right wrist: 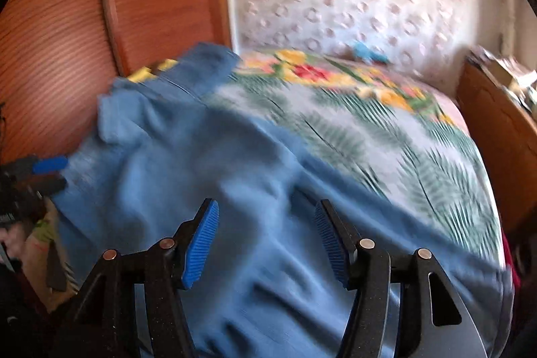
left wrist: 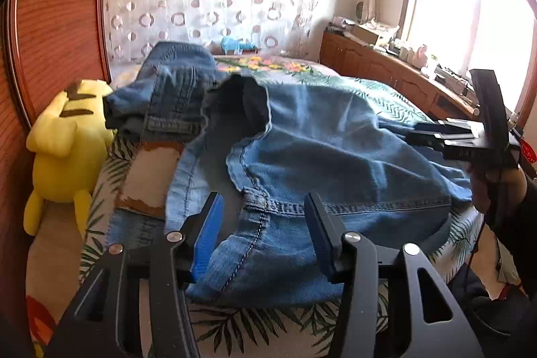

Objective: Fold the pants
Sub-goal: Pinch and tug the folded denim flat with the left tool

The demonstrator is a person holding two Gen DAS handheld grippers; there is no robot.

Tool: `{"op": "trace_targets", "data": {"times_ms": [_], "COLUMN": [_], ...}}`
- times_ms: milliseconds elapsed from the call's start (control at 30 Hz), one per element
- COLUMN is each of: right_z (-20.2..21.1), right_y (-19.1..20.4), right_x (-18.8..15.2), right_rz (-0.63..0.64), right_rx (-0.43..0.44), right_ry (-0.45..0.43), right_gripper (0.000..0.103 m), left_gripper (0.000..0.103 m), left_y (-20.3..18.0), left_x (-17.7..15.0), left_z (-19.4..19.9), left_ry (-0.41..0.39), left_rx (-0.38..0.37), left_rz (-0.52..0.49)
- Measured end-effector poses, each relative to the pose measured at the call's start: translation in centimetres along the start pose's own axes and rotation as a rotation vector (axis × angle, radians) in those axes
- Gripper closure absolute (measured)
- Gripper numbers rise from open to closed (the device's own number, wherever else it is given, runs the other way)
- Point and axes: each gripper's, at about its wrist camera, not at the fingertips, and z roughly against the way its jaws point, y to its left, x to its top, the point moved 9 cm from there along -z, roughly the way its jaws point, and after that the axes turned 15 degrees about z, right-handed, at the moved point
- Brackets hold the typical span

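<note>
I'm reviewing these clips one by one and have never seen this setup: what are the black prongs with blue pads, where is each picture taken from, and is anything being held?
No robot arm here: a person holds a two-finger gripper in each hand, and a fisheye camera on each looks forward along its fingers. In the left wrist view the left gripper stands open over a pair of blue jeans lying rumpled on a bed with a leafy, flowery cover. The right gripper shows at that picture's right edge, by the jeans. In its own view, which is blurred, the right gripper is open above the denim too. Neither holds anything. A yellow plush toy lies beside the jeans, against the wooden wardrobe.
</note>
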Motion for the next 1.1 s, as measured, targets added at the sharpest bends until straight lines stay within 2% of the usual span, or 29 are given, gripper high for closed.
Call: {"op": "trace_targets", "data": {"times_ms": [133, 267, 333, 367, 433, 500, 633, 800, 1000, 1100], "right_z": [-0.5, -0.4, -0.3, -0.4, -1.1, -1.7, -1.7, -1.8, -1.9, -1.9], "right_y": [-1.3, -0.9, -0.7, -0.8, -0.4, -0.7, -1.0, -1.7, -1.2, -1.1], "right_x": [-2.7, -3.9, -3.7, -3.9, -4.1, -4.2, -3.9, -4.0, -4.2, -4.2], "right_rz": [-0.055, -0.066, -0.056, -0.050, -0.057, -0.060, -0.063, -0.070, -0.055, -0.054], "right_rx": [-0.044, -0.067, -0.091, -0.098, -0.086, -0.083, -0.079, -0.073, -0.085, -0.087], "right_ry": [0.040, 0.048, 0.047, 0.057, 0.082, 0.094, 0.085, 0.082, 0.091, 0.092], "right_gripper": [0.041, 0.041, 0.041, 0.041, 0.041, 0.041, 0.041, 0.041, 0.041, 0.041], "left_gripper": [0.052, 0.052, 0.059, 0.070, 0.080, 0.084, 0.086, 0.092, 0.090, 0.079], "left_y": [0.4, 0.5, 0.5, 0.5, 0.2, -0.1, -0.5, 1.0, 2.7, 2.8], "left_x": [-0.4, -0.5, -0.3, -0.3, -0.3, -0.4, 0.2, 0.8, 0.5, 0.9], "left_z": [-1.3, -2.0, -2.0, -2.0, -1.7, -1.2, 1.2, 4.6, 4.9, 4.4], "left_ry": [0.026, 0.033, 0.027, 0.021, 0.028, 0.023, -0.014, -0.033, -0.029, -0.035], "left_rx": [0.017, 0.035, 0.049, 0.065, 0.057, 0.058, 0.045, 0.065, 0.097, 0.090], "left_rz": [0.010, 0.005, 0.000, -0.011, -0.025, -0.041, -0.047, -0.027, -0.005, 0.008]}}
